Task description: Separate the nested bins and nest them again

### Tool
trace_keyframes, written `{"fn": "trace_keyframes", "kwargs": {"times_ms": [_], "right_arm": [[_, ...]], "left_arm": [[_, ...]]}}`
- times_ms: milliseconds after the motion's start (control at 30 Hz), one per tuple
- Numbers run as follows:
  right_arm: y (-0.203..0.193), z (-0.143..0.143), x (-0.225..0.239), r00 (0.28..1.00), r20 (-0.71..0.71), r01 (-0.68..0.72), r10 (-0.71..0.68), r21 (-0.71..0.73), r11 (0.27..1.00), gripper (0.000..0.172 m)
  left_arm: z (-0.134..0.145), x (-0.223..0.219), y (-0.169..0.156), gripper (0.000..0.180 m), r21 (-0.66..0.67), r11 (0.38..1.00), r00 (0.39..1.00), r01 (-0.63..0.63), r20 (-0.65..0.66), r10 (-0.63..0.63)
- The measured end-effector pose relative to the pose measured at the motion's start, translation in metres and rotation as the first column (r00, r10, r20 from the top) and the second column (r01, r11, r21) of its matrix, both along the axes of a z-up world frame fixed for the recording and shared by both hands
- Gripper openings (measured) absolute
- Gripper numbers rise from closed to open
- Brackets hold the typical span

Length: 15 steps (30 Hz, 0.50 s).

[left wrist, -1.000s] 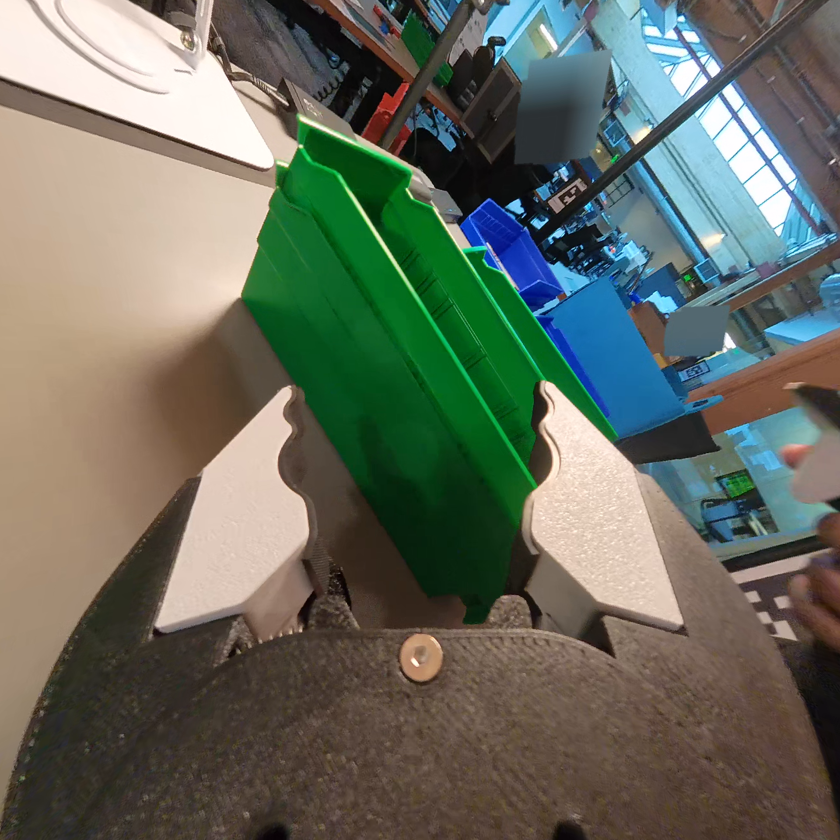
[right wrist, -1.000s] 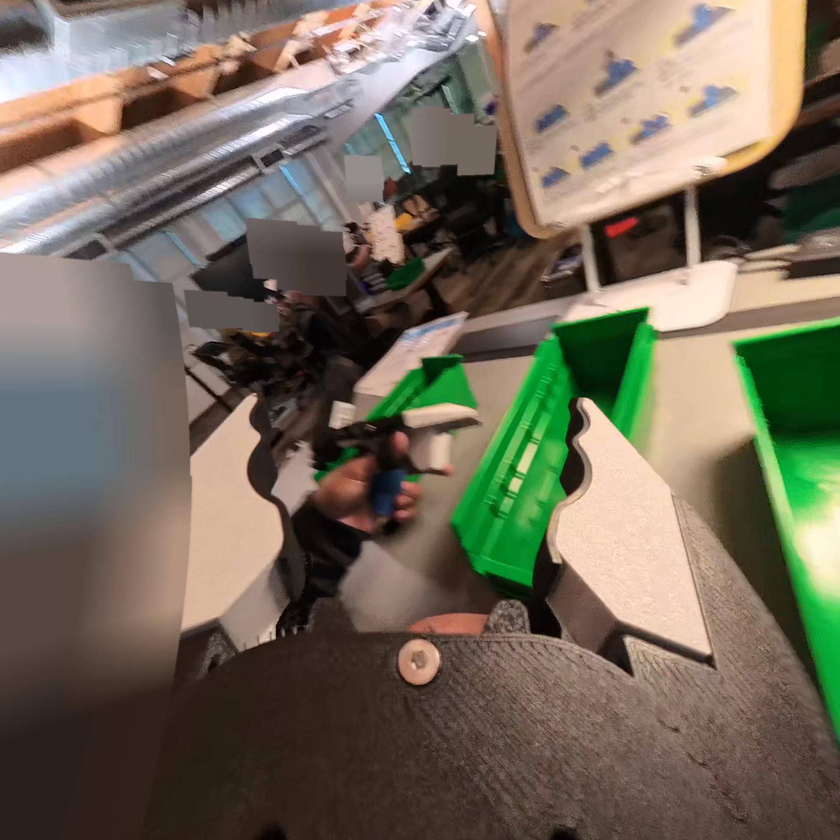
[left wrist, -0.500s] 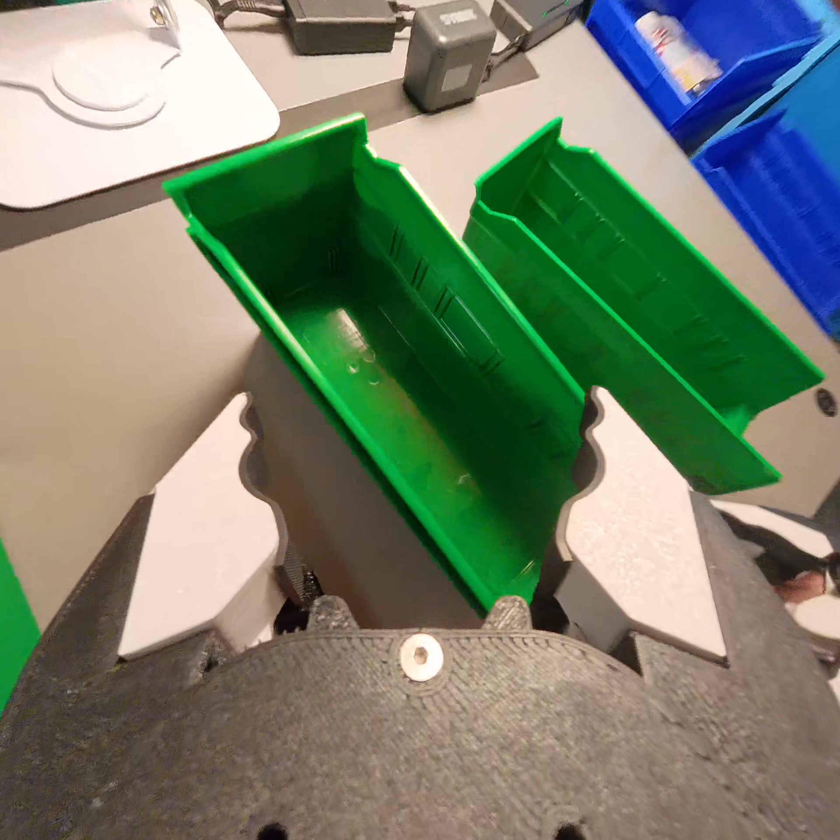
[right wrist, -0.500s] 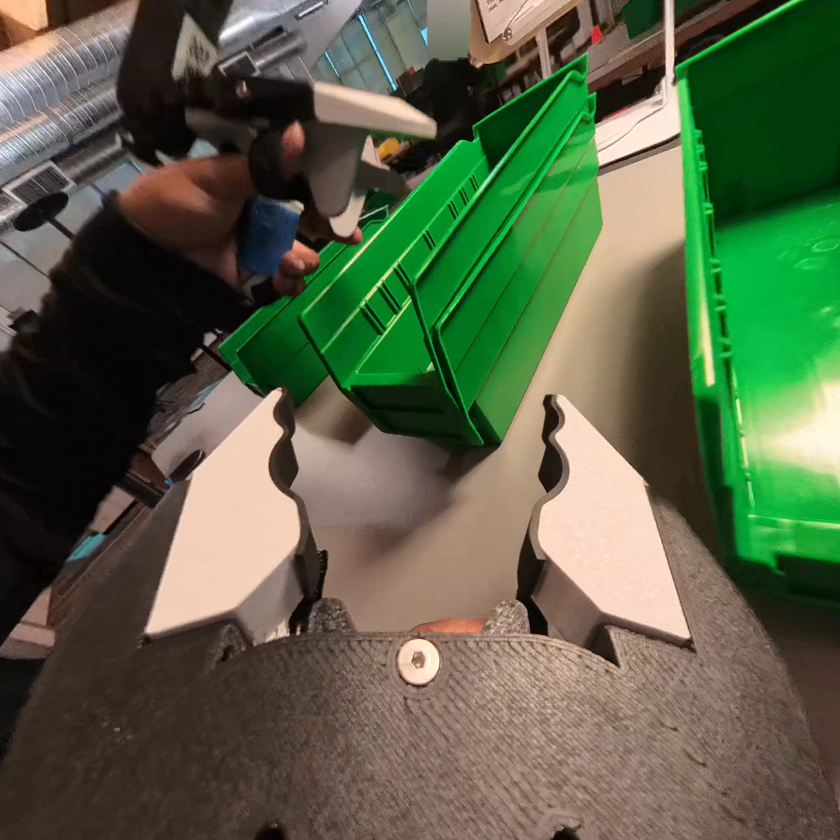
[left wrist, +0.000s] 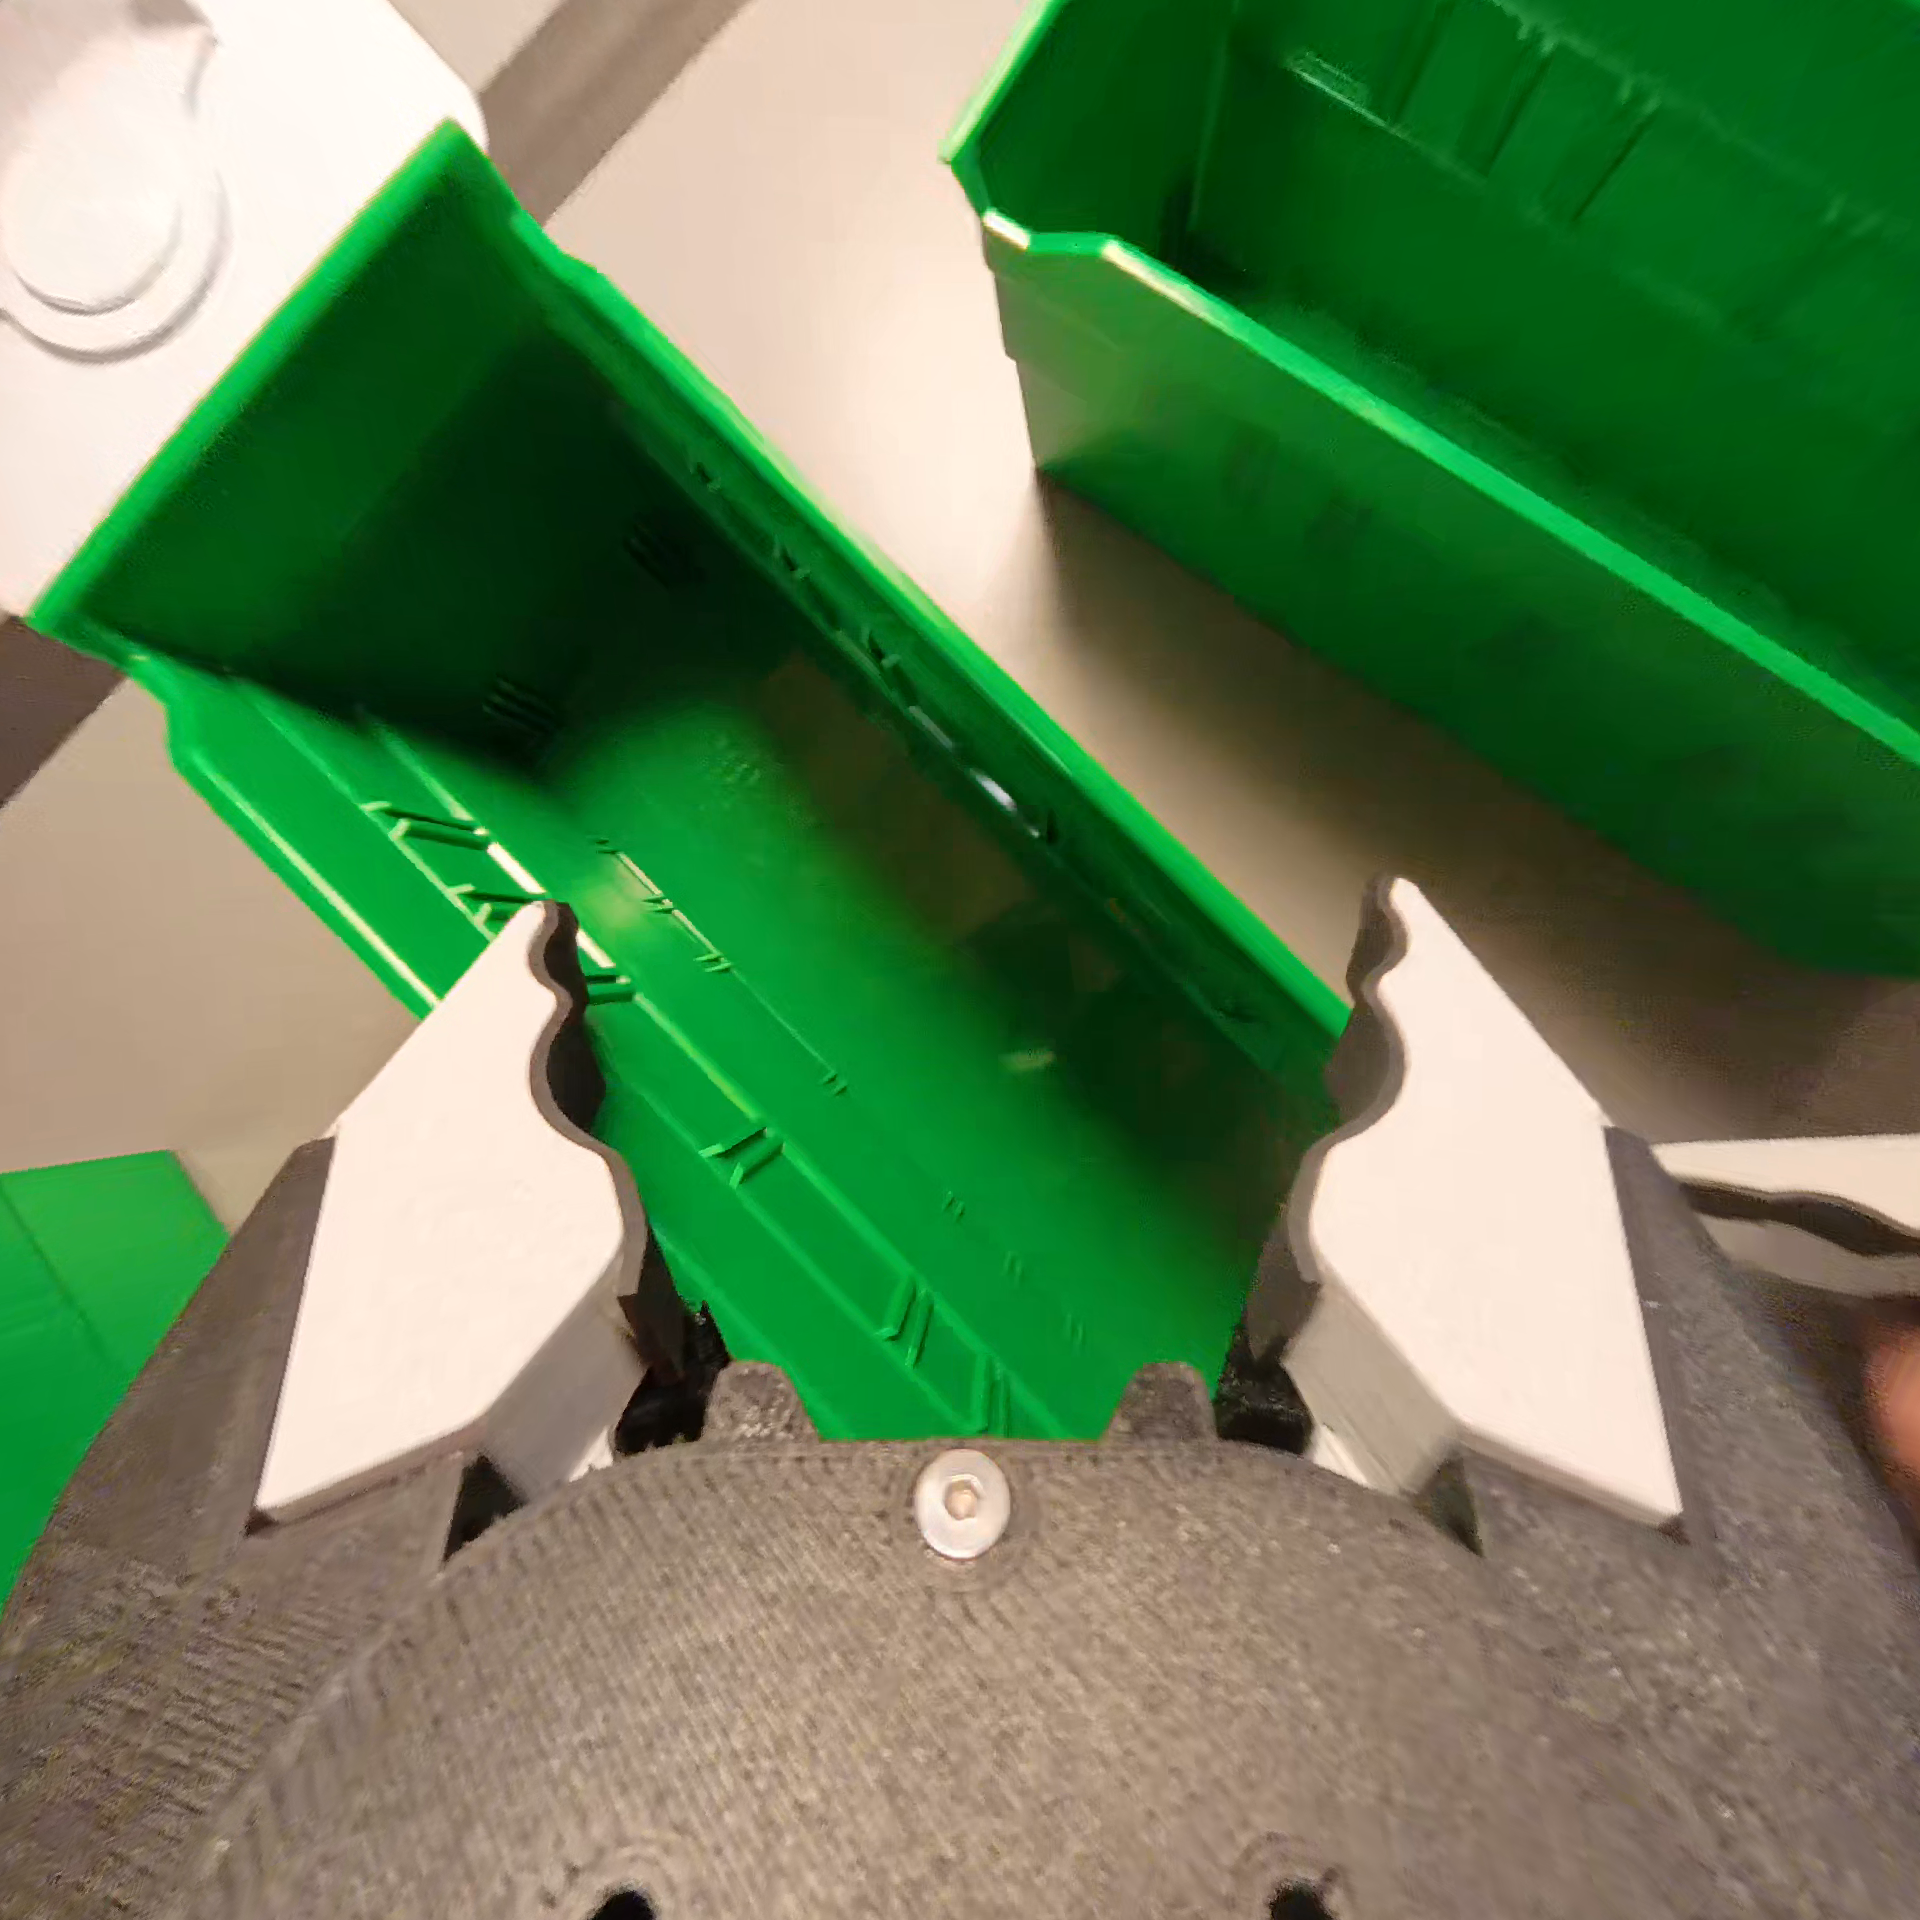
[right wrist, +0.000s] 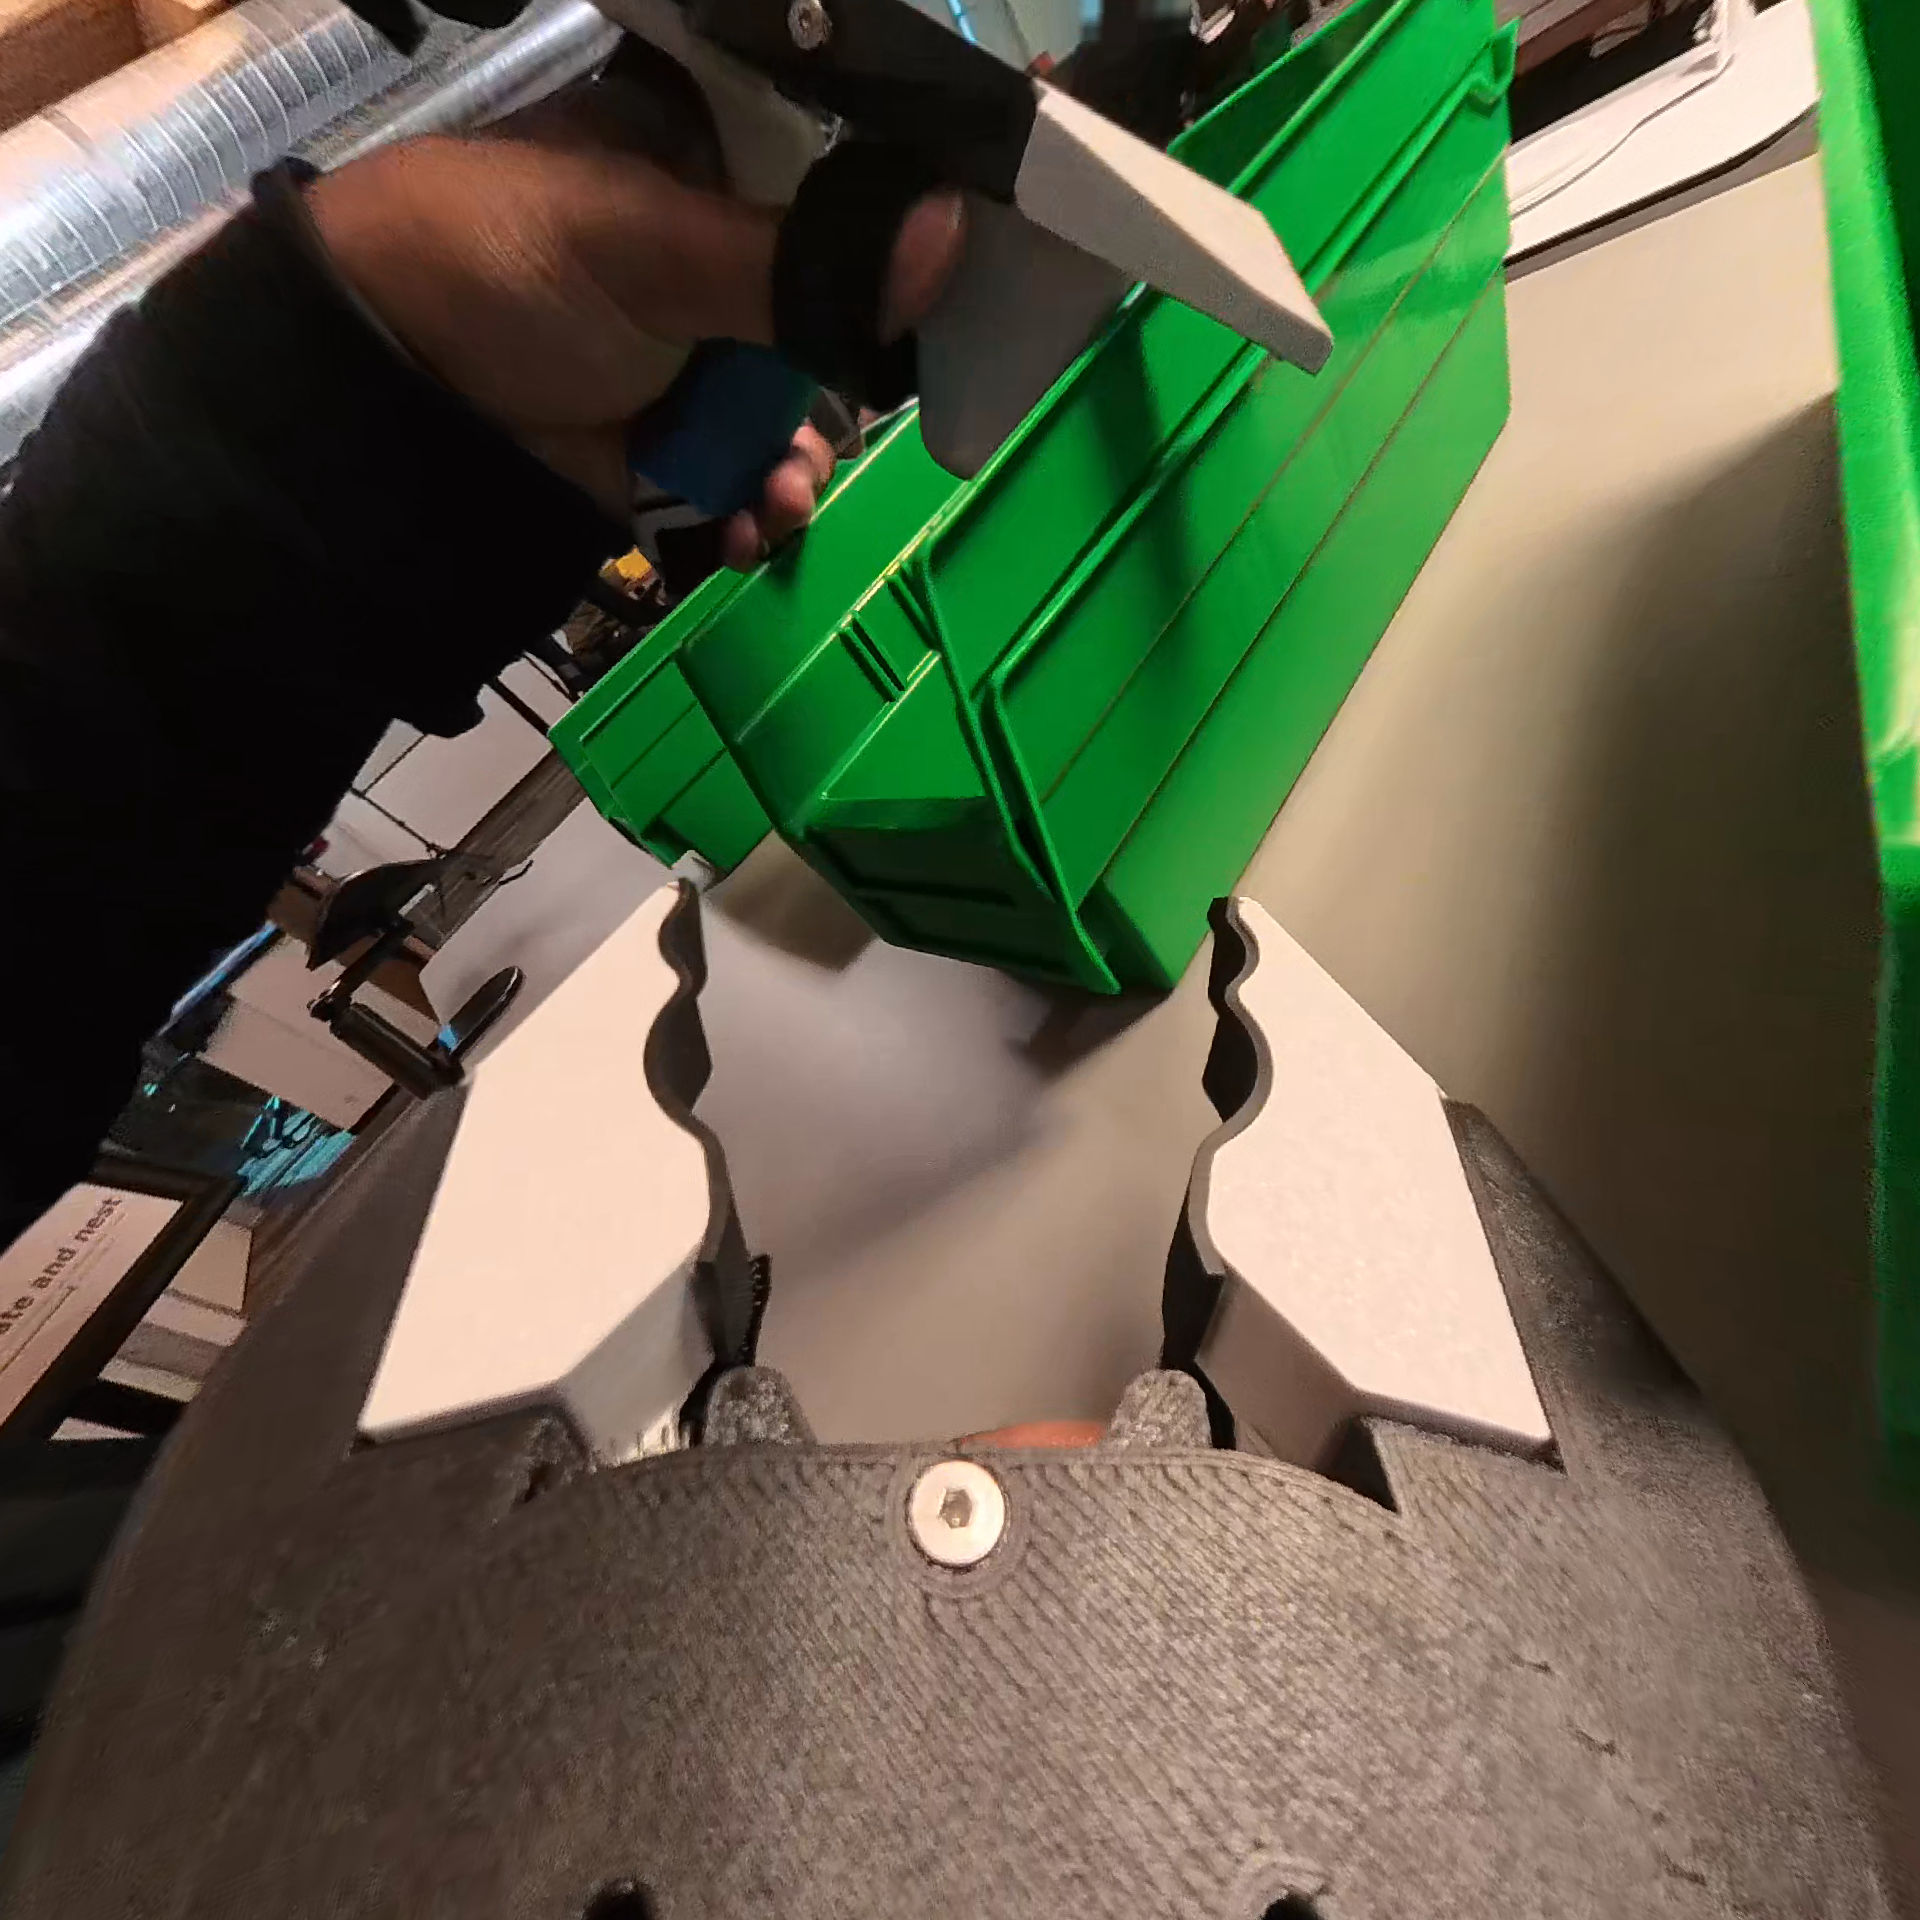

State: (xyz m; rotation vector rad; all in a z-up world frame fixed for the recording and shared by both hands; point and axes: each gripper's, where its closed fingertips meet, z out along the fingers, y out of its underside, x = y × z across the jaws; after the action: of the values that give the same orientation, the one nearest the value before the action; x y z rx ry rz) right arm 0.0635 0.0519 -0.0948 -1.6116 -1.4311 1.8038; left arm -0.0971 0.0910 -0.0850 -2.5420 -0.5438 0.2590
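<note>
Green plastic bin (left wrist: pixel 727 790), long and narrow, sits on the grey table (left wrist: pixel 894 208) with its open top up; its long axis runs diagonally from the left gripper (left wrist: pixel 961 977) up and away toward the white pad (left wrist: pixel 114 208) at the far corner. In the right wrist view its side wall shows doubled rims, one shell nested in another, though how many shells I cannot tell. Its near end is tipped up off the table, with shadow under it.

Second green bin (left wrist: pixel 1507 436) lies just beside the first, on its right, apart from it, and roughly parallel. A third green bin (right wrist: pixel 1870 416) fills the right edge of the right wrist view; only one wall shows.

Left gripper: fingers (left wrist: pixel 468 1122) spread very wide, straddling the near end of the first bin. The right finger lies against the bin's outer rim, and the left finger overlaps the other wall; whether either presses is not clear. A hand (right wrist: pixel 582 312) in a dark sleeve holds this gripper above the bin.

Right gripper (right wrist: pixel 956 956): fingers (right wrist: pixel 1340 1122) well apart, low over bare table just short of the first bin's raised near end, holding nothing.
</note>
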Motion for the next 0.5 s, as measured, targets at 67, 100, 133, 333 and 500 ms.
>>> {"fn": "trace_keyframes", "kwargs": {"times_ms": [67, 100, 133, 333, 500], "right_arm": [[-0.002, -0.001, -0.001, 1.000, 0.005, -0.013, 0.013, -0.001, 1.000, 0.099], [-0.002, -0.001, -0.001, 1.000, 0.006, -0.018, 0.018, -0.004, 1.000, 0.098], [-0.002, -0.001, -0.002, 1.000, 0.006, -0.023, 0.023, -0.008, 1.000, 0.098], [0.001, 0.001, -0.008, 1.000, -0.003, -0.009, 0.009, -0.022, 1.000, 0.097], [-0.003, -0.005, -0.010, 1.000, 0.025, -0.003, 0.003, 0.023, 1.000, 0.094]], "left_arm": [[-0.003, 0.002, -0.004, 0.146, -0.019, 0.999, 0.998, 0.035, 0.046, -0.034], [-0.004, 0.002, -0.006, 0.147, -0.035, 0.997, 0.996, 0.066, 0.056, -0.064], [-0.004, 0.003, -0.008, 0.146, -0.048, 0.994, 0.993, 0.102, 0.063, -0.099], [0.006, -0.007, -0.024, 0.133, -0.104, 0.988, 0.993, 0.117, 0.033, -0.114], [0.020, -0.017, -0.029, 0.123, 0.020, 0.995, 0.991, -0.099, 0.089, 0.097]]}}
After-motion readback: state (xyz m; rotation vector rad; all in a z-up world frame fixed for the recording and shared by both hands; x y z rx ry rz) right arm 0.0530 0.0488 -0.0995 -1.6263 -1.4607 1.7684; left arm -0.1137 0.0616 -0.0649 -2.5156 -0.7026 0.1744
